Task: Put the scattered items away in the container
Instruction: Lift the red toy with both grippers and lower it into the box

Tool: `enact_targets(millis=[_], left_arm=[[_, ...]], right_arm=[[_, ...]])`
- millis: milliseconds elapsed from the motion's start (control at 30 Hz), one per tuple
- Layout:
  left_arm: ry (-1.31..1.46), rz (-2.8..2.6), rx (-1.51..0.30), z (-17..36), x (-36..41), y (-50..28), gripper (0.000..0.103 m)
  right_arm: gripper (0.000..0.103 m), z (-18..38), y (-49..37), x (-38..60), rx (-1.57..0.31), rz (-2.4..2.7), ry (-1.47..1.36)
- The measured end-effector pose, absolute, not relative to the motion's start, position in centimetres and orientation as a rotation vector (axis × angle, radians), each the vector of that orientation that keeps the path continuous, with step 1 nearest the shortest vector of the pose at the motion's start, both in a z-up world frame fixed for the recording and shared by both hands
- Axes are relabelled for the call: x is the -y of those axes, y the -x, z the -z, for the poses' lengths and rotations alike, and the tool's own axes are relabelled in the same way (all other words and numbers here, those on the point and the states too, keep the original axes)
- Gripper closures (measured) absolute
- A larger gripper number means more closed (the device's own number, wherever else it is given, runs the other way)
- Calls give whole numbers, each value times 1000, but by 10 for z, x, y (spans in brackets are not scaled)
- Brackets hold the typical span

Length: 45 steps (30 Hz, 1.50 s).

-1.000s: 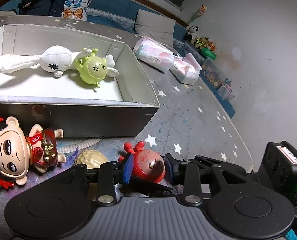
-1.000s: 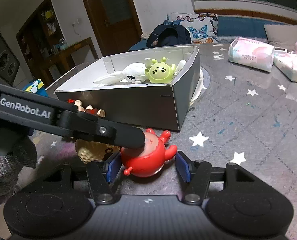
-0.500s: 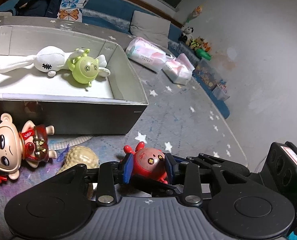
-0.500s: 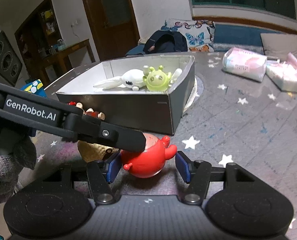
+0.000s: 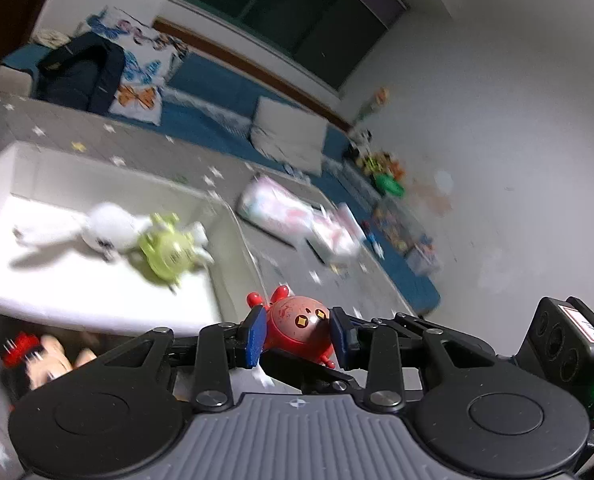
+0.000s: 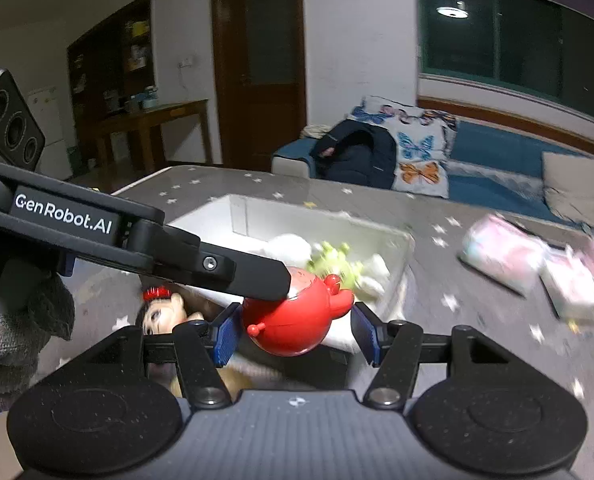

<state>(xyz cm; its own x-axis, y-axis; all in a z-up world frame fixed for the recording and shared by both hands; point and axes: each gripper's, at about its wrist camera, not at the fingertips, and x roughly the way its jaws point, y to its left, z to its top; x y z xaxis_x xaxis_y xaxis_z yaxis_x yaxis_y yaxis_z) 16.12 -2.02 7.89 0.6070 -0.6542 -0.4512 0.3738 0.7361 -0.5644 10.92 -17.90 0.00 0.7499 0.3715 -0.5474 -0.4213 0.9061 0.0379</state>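
Round red toy, clamped between the blue pads of the left gripper and lifted clear of the star-print table, face and two knobbed horns pointing toward the white box. Nearly spherical, so no long axis to speak of; grip across its width. Box ahead and to the left of the carried toy, near wall just beyond it, white plush and green spiky toy lying together inside near the right wall. Coming move, by judgement: forward and left over that near wall, then release above the bare floor of the box.

Right gripper spread wide, pads either side of the red toy without touching, holding nothing; left plainly the nearer and the one in charge. Doll with red hair ornament on the table just outside the near wall, not yet tidied; two pink tissue packs well apart to the right.

Against half a second ago: toy then low at table level, now raised, box rim lower in the left view and the whole background motion-blurred; right gripper's spread unchanged.
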Motion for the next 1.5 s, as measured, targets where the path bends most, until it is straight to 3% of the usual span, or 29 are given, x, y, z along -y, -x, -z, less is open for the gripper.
enact_targets(millis=[600, 1500], left_arm=[[611, 424, -806, -34, -66, -254, 66], [637, 389, -905, -1, -65, -281, 66]], right_arm=[[43, 30, -233, 104, -752, -622, 201], [44, 63, -275, 77, -894, -622, 394]])
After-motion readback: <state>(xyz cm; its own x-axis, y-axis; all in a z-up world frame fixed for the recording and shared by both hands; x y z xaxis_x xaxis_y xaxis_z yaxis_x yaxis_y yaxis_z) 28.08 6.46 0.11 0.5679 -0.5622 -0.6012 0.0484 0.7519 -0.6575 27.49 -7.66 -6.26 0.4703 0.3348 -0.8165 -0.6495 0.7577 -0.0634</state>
